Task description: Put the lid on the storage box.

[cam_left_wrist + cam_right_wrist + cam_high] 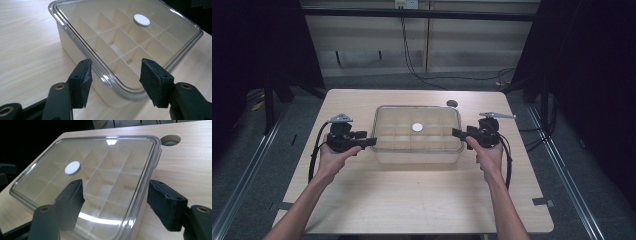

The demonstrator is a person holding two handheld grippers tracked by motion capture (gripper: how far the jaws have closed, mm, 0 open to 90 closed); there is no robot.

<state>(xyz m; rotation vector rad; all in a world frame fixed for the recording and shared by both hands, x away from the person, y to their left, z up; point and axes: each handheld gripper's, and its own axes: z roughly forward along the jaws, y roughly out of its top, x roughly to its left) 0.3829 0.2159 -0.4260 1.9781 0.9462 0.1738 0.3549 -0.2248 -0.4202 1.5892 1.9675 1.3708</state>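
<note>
I am holding my left gripper [371, 141] and right gripper [457, 133], jaws apart, flanking the lidded box [417, 134] at the table's [412, 200] centre, probably to lift its lid [130, 42].

The table [412, 200] is pale wood-grain, smooth and matt. On it, the box [75, 47] looks like cream, slightly translucent plastic, its inner dividers [100, 170] the same. Its lid [140, 170] is clear glossy plastic catching bright glare, with a matt white disc [141, 20] at the lid's centre. Both grippers' pads [86, 80] are black, rough and frayed-edged, on matt black plastic jaws with brass-coloured rivets.
</note>
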